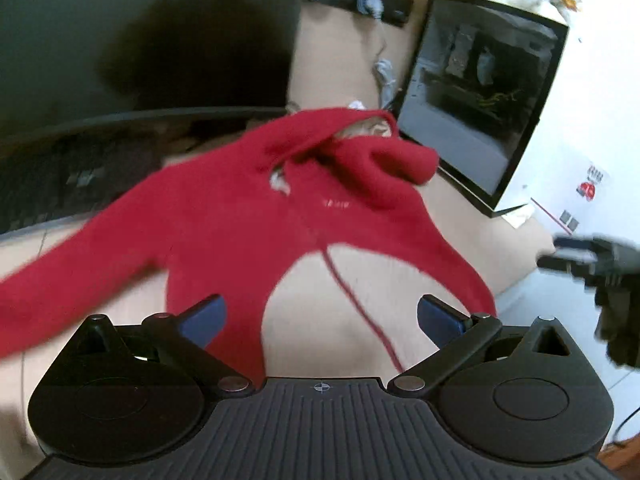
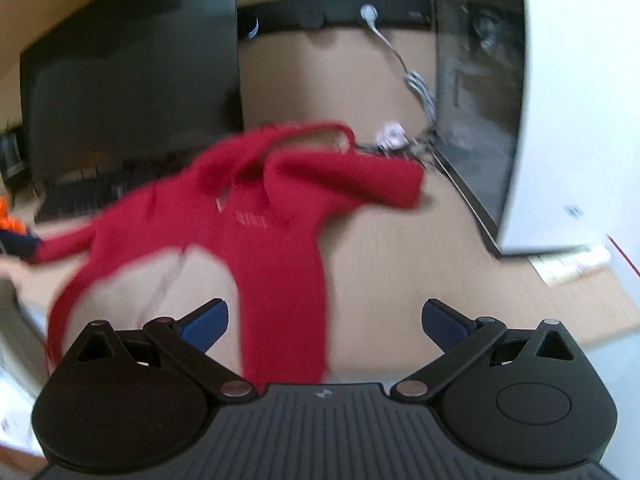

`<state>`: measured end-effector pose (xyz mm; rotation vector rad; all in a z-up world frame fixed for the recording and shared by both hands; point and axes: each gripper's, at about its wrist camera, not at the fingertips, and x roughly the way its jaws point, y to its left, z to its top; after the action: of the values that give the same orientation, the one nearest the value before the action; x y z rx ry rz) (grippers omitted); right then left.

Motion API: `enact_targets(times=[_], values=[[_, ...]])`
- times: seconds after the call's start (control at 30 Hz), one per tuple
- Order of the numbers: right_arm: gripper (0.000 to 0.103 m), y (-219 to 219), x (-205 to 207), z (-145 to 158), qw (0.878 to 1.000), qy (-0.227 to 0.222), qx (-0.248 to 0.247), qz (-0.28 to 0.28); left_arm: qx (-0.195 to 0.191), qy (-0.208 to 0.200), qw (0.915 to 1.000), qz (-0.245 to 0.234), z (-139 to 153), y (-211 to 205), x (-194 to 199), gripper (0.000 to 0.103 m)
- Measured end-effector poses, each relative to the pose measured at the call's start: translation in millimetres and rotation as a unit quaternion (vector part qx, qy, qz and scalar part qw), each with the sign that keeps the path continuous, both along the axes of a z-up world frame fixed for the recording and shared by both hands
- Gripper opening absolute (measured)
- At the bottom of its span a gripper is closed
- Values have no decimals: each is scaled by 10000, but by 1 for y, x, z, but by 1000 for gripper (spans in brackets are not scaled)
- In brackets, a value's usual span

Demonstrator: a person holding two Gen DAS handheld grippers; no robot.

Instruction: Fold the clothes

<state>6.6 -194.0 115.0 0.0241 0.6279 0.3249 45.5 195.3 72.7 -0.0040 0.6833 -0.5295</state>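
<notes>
Both my tongs wide, empty — left gripper [image 1: 322,320], right gripper [image 2: 325,322]. Red hoodie [image 1: 240,232] rumpled on desk [image 1: 500,248]; I'd pinch near hem corners, spread flat first.

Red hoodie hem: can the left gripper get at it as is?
Probably yes. The left gripper is open, the red hoodie hangs just ahead of its fingers, and nothing sits between.

Both grippers held apart, fingers spread, nothing gripped.

Left gripper [image 1: 321,318]: blue-padded fingers [image 1: 206,316] wide apart, pointing forward and down. Right gripper [image 2: 325,320]: fingers [image 2: 444,322] equally wide apart; in the left wrist view it appears at the far right edge [image 1: 576,258], blurred.
</notes>
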Motion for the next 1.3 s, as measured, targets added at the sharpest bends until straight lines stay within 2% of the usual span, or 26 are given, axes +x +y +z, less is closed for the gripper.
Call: enact_targets(times=[0.13,0.2,0.27,0.33,0.4,0.43,0.47,0.57,0.63,0.7,0.73,0.83,0.87,0.93,1.03,1.17,1.23,1.3], values=[[103,26,51,-4,9964,558,627,-141,-397,50,9990,-211,-25,-20,29,103],[103,33,69,-10,9942,674,756,-365,-528,54,9985,-143,-45,-33,46,103],[103,36,87,-11,9929,684,785,-568,-442,117,9989,80,-63,-47,63,103],[103,39,100,-10,9950,513,599,-611,-464,425,9973,368,-77,-48,76,103],[103,42,116,-2,9984,283,314,-388,-619,790,9931,610,-90,-42,83,103],[103,43,124,2,9994,165,165,-262,-646,661,9935,660,-93,-42,81,103],[103,45,136,2,9998,85,115,-109,-518,590,9946,676,-94,-47,80,103],[103,52,176,-4,9990,-57,108,438,34,348,9953,904,-97,-70,74,103],[103,66,208,-18,9948,97,78,1014,339,233,9936,1048,-98,-81,70,103],[103,85,241,-36,9871,412,-153,1539,463,310,9906,1250,-96,-89,69,103],[103,95,255,-45,9839,437,-333,1702,373,367,9892,1372,-95,-89,69,103],[103,132,297,-68,9766,-156,-1234,1752,465,304,9874,1480,-96,-90,70,103],[103,144,314,-80,9753,-176,-1426,1675,482,268,9862,1560,-97,-92,71,103],[103,158,341,-102,9755,96,-1552,1555,385,290,9833,1754,-96,-92,73,103],[103,160,345,-110,9762,104,-1571,1491,331,254,9833,1774,-96,-91,71,103],[103,138,313,-112,9735,-70,-1880,1299,249,338,9870,1551,-94,-87,67,103],[103,120,296,-110,9761,-122,-1947,954,166,379,9897,1371,-94,-87,59,103],[103,98,277,-108,9799,44,-1933,488,114,423,9914,1237,-92,-88,48,103]])
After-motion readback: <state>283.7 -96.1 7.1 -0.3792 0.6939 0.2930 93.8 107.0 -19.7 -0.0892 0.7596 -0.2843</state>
